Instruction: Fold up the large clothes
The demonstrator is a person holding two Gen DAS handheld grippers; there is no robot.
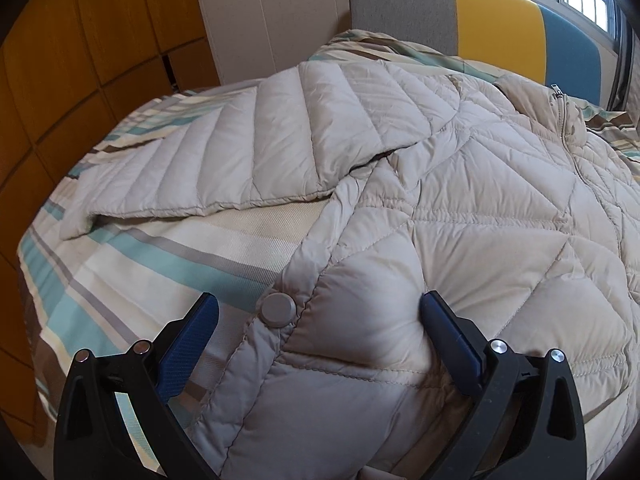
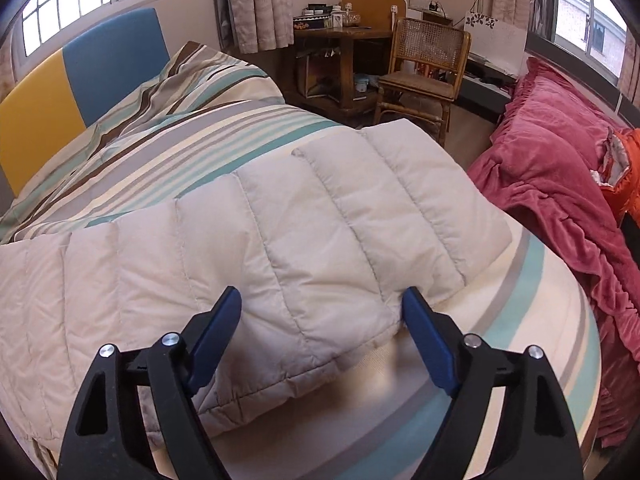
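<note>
Striped bedsheet (image 1: 168,256) — beige down jacket (image 1: 460,200) atop

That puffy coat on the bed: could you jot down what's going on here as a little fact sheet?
garment: beige quilted down jacket, spread flat
surface: bed with striped cover
left sleeve: stretched out sideways
right sleeve: stretched out toward the bed's edge
left tongs: open, straddling the jacket's side edge near a grey snap button
right tongs: open, around the right sleeve's lower edge near the cuff
fastening: zipper up the front
folding: not begun
nearby: pink blanket, wicker chair
</note>
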